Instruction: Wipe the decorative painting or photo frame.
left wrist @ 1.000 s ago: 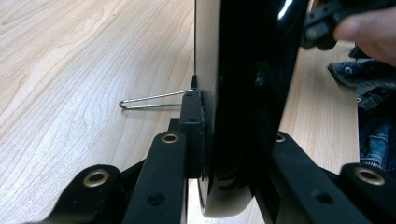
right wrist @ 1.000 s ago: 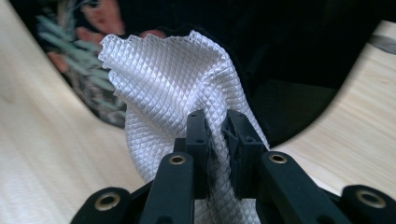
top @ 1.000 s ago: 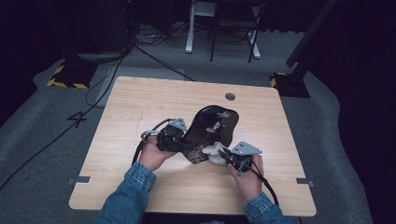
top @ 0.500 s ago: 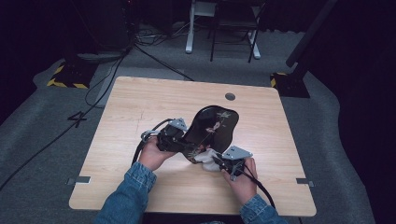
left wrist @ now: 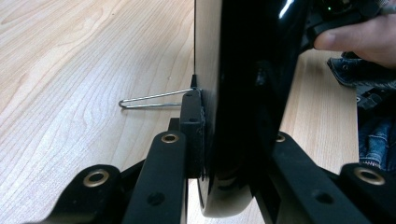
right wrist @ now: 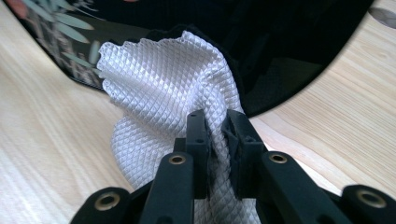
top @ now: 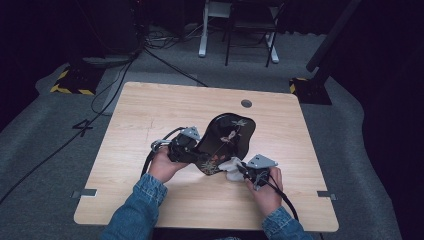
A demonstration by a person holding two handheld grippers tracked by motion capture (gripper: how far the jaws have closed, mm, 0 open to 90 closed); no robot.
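Both grippers were holding something. On the person's left, the left gripper had its two black jaws pressed on the edge of a shiny black tray, one jaw on each side, so the tray was pinched tight. In the left gripper view the tray stood up on its edge between the jaws, with its bottom rim close to the wooden table. A thin bent wire stuck out beside the jaw, low over the wood. On the other side, the right gripper had its jaws closed on a white cloth. In the right gripper view the cloth had a small diamond pattern, and it bunched up from the jaws and lay against the tray's dark rim. Painted pale leaves showed on the tray near the cloth. From the high view the tray was tipped up near the middle of the table, with little flowers and leaves painted on its glossy face. The cloth touched its lower edge, the one closest to the person. Blue denim sleeves came in from below. A small round hole sat in the table top behind the tray. Farther off, past the table, a chair stood on the grey floor.
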